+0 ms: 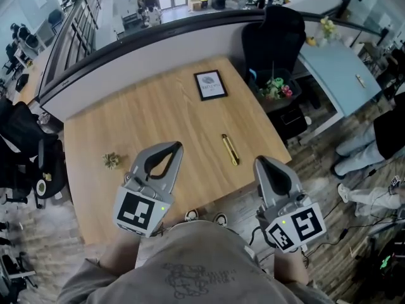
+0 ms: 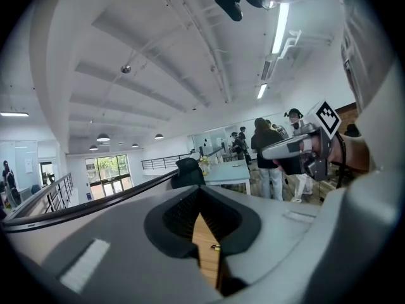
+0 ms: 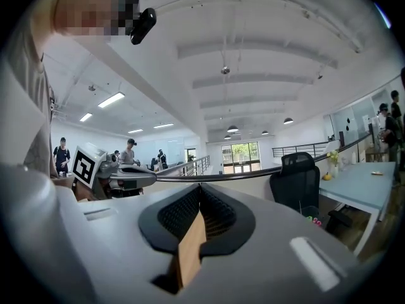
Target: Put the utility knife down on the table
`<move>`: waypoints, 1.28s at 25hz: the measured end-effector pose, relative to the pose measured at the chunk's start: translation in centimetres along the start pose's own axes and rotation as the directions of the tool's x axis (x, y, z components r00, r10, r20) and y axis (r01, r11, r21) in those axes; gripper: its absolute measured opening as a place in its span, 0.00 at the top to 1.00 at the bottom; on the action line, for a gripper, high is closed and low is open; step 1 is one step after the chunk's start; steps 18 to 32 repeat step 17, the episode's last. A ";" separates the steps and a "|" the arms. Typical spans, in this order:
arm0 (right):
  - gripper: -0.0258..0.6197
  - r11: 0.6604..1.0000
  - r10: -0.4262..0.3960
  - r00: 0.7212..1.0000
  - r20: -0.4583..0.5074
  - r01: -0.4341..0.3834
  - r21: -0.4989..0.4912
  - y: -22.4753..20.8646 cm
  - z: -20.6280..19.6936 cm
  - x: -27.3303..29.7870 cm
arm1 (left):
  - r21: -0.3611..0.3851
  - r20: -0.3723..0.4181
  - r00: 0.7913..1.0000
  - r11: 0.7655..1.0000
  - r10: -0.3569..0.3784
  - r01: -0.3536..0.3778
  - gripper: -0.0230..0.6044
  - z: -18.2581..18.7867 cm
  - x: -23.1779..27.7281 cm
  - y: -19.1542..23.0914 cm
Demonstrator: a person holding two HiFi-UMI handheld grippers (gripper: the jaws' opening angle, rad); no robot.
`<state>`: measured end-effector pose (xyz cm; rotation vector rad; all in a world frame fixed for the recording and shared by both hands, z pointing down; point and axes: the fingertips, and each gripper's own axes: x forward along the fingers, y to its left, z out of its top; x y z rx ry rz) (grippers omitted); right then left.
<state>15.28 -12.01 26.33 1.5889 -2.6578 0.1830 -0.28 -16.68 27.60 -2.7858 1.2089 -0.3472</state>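
Observation:
The yellow utility knife [image 1: 230,149] lies flat on the wooden table [image 1: 171,119], right of the middle, with nothing touching it. My left gripper [image 1: 173,147] is held above the table's near edge, left of the knife and apart from it. Its jaws are shut and empty; in the left gripper view its tips [image 2: 198,190] meet, with bare wood showing behind them. My right gripper [image 1: 261,163] hangs off the table's near right corner, near the knife's near end but clear of it. It is shut with nothing in it, and its tips [image 3: 200,189] are pressed together.
A black-framed picture [image 1: 210,85] lies at the table's far side, and a small dried sprig [image 1: 112,161] at its left. A black office chair [image 1: 273,37] and a bin of colourful items [image 1: 275,86] stand beyond the right edge. A person's legs [image 1: 357,157] show further right.

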 end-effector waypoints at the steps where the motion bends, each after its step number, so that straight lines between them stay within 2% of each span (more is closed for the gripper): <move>1: 0.94 1.000 -0.001 1.000 -0.002 0.001 0.002 0.0 0.0 0.0 | 0.000 -0.001 1.000 1.000 0.001 -0.001 0.96 0.0 0.0 0.0; 32: 0.94 0.999 -0.009 1.000 0.013 0.009 -0.031 -0.2 1.2 -0.4 | 0.008 -0.005 1.000 1.000 0.010 -0.010 0.96 -0.1 -0.8 -0.1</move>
